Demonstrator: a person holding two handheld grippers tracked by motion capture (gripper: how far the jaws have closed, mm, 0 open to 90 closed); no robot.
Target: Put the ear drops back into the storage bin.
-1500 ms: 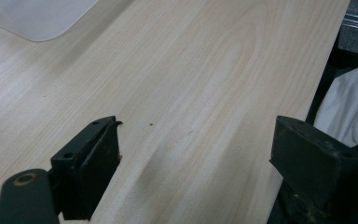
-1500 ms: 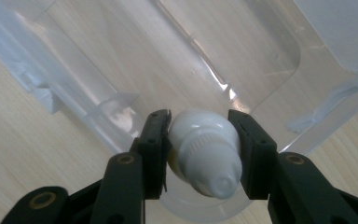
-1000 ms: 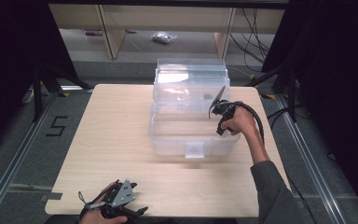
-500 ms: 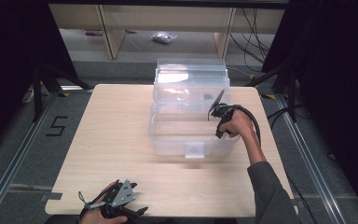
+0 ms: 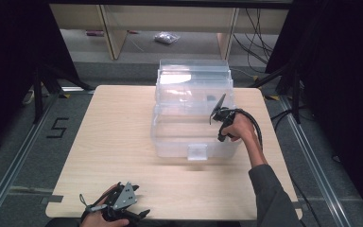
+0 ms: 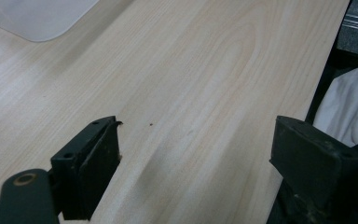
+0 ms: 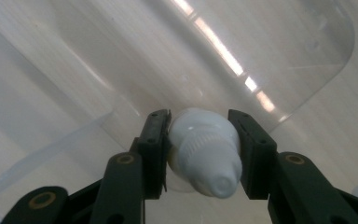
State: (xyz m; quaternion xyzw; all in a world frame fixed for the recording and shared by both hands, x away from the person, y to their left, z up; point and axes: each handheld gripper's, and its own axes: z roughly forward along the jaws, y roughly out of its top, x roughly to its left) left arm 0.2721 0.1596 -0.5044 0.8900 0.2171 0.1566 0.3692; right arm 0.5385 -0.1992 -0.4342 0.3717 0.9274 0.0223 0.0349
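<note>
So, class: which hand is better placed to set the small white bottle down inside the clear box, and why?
The right. Its tool already clamps the white bottle over the clear box. The left tool is open, holding nothing, at the table's near edge.

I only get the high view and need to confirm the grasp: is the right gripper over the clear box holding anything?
Observer: Yes. In its own view the right gripper is shut on a small white bottle, a jaw pressed on each side.
Operator: What lies under it?
Observer: The clear box, with wood grain showing through its wall.
Operator: And the left gripper?
Observer: The left gripper is open over the bare table, nothing between its jaws.
</note>
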